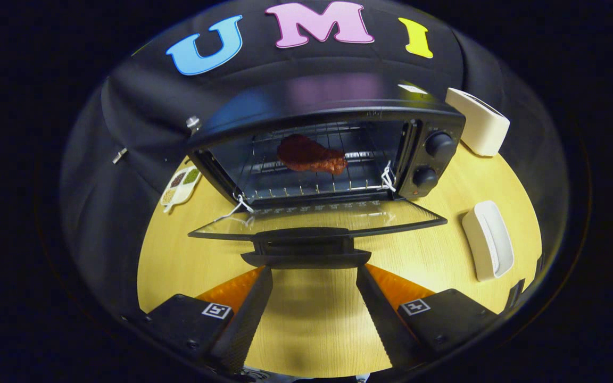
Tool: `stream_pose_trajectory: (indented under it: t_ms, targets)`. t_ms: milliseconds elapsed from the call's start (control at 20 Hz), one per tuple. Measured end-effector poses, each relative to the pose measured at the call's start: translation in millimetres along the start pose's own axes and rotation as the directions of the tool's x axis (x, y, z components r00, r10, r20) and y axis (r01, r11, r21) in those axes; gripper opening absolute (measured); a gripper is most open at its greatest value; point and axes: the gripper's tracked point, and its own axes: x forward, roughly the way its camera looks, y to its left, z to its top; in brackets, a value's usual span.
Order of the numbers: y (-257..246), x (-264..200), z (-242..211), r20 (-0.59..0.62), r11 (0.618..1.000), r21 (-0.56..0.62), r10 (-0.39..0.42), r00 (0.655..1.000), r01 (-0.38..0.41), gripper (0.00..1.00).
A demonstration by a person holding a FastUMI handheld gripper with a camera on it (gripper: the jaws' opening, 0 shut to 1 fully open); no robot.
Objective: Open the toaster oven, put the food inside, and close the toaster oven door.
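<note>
A black toaster oven [338, 114] stands on the wooden table with its glass door [317, 219] folded down flat toward me. A reddish-brown piece of food [311, 155] lies on the wire rack inside. The door's black handle [306, 247] sits just ahead of my fingertips, spanning the gap between them. My gripper [314, 271] is open, its fingers spread wide, with only bare table between them. The fingertips reach up to the handle's underside; contact cannot be told.
A white toaster [478, 121] stands right of the oven at the back. A white oblong object [488, 239] lies on the table [179, 255] to the right. A small dish with divided spices [180, 185] sits left of the oven.
</note>
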Motion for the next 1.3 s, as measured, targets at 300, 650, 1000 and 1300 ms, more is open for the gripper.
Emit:
stream_pose_trajectory:
  t_ms: [300,650,1000,1300]
  targets:
    - [5,-2,52,0.092,1.0,0.0,0.01,0.996,-0.01,0.99]
    - [3,-25,77,0.182,0.999,-0.04,0.015,0.983,-0.008,0.99]
    - [-33,-66,113,0.315,0.997,-0.066,-0.015,0.949,0.037,0.98]
    - [-58,-140,175,0.502,0.994,-0.094,-0.002,0.865,0.057,0.99]
